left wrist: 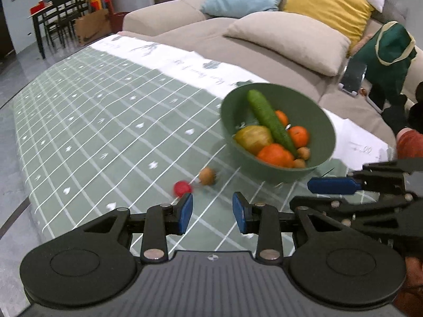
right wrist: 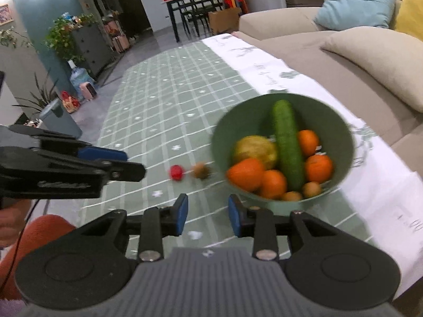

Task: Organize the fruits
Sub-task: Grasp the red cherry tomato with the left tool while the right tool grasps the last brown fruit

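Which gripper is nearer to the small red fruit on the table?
Left. The left gripper hangs just short of the red fruit, jaws open and empty. The right gripper sits farther right, in front of the green bowl, also open.

Little can be read here. The white border of the tablecloth point(left wrist: 185, 63) carries grey script lettering between leaf prints, running across the upper middle of the left wrist view, but the words are too blurred to make out. A white paper point(left wrist: 362, 142) at the right edge shows faint handwritten marks, also unreadable. In the right wrist view, raised lettering sits on the black body of the left gripper point(right wrist: 63, 185) at the left edge, illegible too.
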The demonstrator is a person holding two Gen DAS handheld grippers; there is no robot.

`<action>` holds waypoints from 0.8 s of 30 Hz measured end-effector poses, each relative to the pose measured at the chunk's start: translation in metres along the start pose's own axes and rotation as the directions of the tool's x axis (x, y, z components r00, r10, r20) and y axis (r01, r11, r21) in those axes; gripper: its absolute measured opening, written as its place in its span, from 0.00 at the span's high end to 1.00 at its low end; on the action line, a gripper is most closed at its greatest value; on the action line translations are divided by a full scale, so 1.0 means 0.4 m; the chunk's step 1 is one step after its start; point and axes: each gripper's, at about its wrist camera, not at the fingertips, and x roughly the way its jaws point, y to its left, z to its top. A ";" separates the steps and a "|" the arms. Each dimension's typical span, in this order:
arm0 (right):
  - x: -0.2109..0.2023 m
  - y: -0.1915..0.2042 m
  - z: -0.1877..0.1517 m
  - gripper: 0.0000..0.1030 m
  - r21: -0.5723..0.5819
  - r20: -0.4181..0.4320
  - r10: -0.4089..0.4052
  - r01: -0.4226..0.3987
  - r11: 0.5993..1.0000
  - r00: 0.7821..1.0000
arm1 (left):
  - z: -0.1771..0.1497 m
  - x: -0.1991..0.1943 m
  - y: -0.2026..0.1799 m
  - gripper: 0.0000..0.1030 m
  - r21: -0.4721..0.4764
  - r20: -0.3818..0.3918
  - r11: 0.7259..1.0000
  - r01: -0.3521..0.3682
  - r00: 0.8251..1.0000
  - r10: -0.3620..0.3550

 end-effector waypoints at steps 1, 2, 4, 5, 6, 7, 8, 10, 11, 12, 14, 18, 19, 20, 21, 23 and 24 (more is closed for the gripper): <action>0.003 0.013 -0.010 0.69 0.000 0.006 0.005 -0.005 1.000 1.000 | -0.007 0.003 0.009 0.60 -0.011 -0.002 1.000 0.002 1.000 -0.002; 0.011 0.029 -0.021 0.69 -0.002 0.013 0.006 -0.005 1.000 1.000 | -0.015 0.003 0.017 0.60 -0.019 -0.002 1.000 0.004 1.000 -0.004; 0.026 0.053 -0.040 0.69 -0.008 0.009 -0.007 0.007 1.000 1.000 | -0.026 0.012 0.027 0.60 -0.032 0.003 0.999 -0.003 1.000 0.003; 0.036 0.064 -0.049 0.69 -0.016 0.005 -0.014 0.014 1.000 1.000 | -0.031 0.019 0.030 0.60 -0.034 0.002 0.999 -0.009 1.000 0.009; 0.049 0.072 -0.058 0.69 -0.023 0.004 -0.025 0.025 0.999 1.000 | -0.035 0.027 0.032 0.60 -0.035 0.003 0.999 -0.019 1.000 0.019; 0.061 0.077 -0.062 0.69 -0.027 0.002 -0.037 0.037 0.999 0.999 | -0.038 0.036 0.034 0.60 -0.034 0.004 0.999 -0.026 1.000 0.027; 0.068 0.081 -0.066 0.69 -0.027 -0.002 -0.047 0.047 0.999 0.999 | -0.042 0.046 0.038 0.60 -0.034 0.005 0.999 -0.025 1.000 0.025; 0.088 0.082 -0.068 0.69 -0.018 -0.005 -0.069 0.069 0.997 0.998 | -0.045 0.069 0.044 0.60 -0.044 0.001 0.999 -0.031 1.000 0.031; 0.099 0.083 -0.067 0.69 -0.012 0.001 -0.082 0.082 0.997 0.997 | -0.044 0.082 0.048 0.60 -0.053 -0.001 0.998 -0.037 0.999 0.037; 0.111 0.083 -0.063 0.69 -0.009 0.005 -0.091 0.091 0.996 0.996 | -0.047 0.090 0.054 0.60 -0.061 -0.002 0.997 -0.035 0.999 0.035; 0.129 0.085 -0.057 0.69 -0.003 0.009 -0.106 0.106 0.994 0.994 | -0.045 0.109 0.063 0.60 -0.078 -0.005 0.997 -0.027 1.000 0.027; 0.176 0.075 -0.046 0.69 0.027 0.002 -0.143 0.143 0.989 0.990 | -0.034 0.144 0.084 0.60 -0.111 0.001 0.994 -0.011 1.000 0.011; 0.187 0.074 -0.044 0.69 0.036 0.002 -0.149 0.148 0.988 0.989 | -0.031 0.155 0.090 0.60 -0.120 0.000 0.993 -0.006 1.000 0.006; 0.198 0.074 -0.044 0.69 0.040 0.002 -0.155 0.155 0.987 0.988 | -0.030 0.166 0.094 0.60 -0.129 -0.003 0.992 -0.003 1.000 0.003; 0.207 0.075 -0.045 0.69 0.040 0.003 -0.163 0.163 0.986 0.987 | -0.028 0.179 0.099 0.60 -0.138 -0.009 0.990 -0.001 1.000 0.000; 0.225 0.076 -0.045 0.69 0.043 0.004 -0.173 0.172 0.984 0.985 | -0.026 0.202 0.106 0.60 -0.151 -0.021 0.989 -0.001 1.000 -0.002; 0.230 0.077 -0.046 0.69 0.045 0.007 -0.177 0.177 0.983 0.984 | -0.025 0.213 0.109 0.60 -0.155 -0.029 0.988 -0.001 1.000 -0.004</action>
